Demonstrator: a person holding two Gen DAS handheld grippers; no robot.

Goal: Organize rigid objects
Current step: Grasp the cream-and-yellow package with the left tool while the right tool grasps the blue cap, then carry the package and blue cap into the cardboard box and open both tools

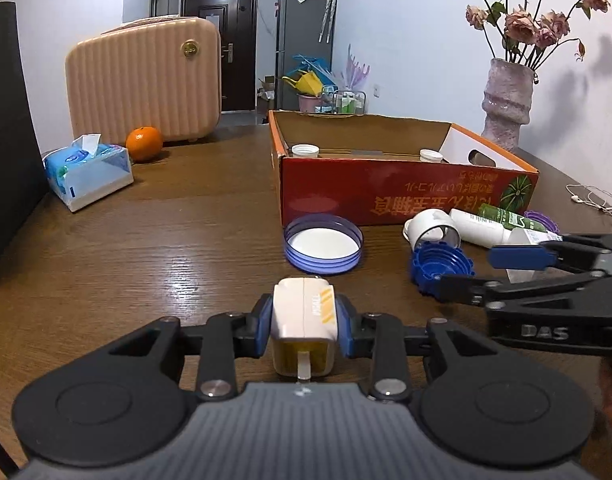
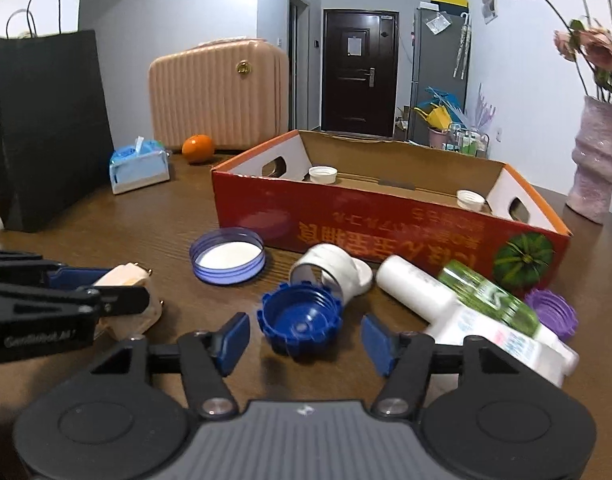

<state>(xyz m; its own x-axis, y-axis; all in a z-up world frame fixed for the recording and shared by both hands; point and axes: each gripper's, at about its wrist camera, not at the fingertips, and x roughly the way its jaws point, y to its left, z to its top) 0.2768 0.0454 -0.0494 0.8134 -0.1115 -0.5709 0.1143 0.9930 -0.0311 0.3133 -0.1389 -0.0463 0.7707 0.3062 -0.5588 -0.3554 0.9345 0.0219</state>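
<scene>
My left gripper [image 1: 304,318] is shut on a cream and yellow plug adapter [image 1: 293,300], its blue pads pressing both sides just above the table. From the right wrist view the same adapter [image 2: 125,276] shows between the left gripper's fingers [image 2: 117,300]. My right gripper [image 2: 304,340] stands open, and a dark blue ribbed cap [image 2: 299,318] lies mouth up just ahead of its pads, untouched. That cap [image 1: 438,266] also shows beside the right gripper [image 1: 486,272] in the left wrist view. The red cardboard box [image 2: 386,224] holds two white caps [image 2: 322,174] [image 2: 470,199].
A violet lid [image 2: 227,256], a white tube piece [image 2: 334,268], a white bottle [image 2: 418,288], a green bottle [image 2: 486,294] and a purple cap [image 2: 552,312] lie before the box. A tissue box [image 1: 89,172], an orange [image 1: 144,143], a suitcase [image 1: 145,88], a black bag [image 2: 53,128] and a vase [image 2: 596,164] stand around.
</scene>
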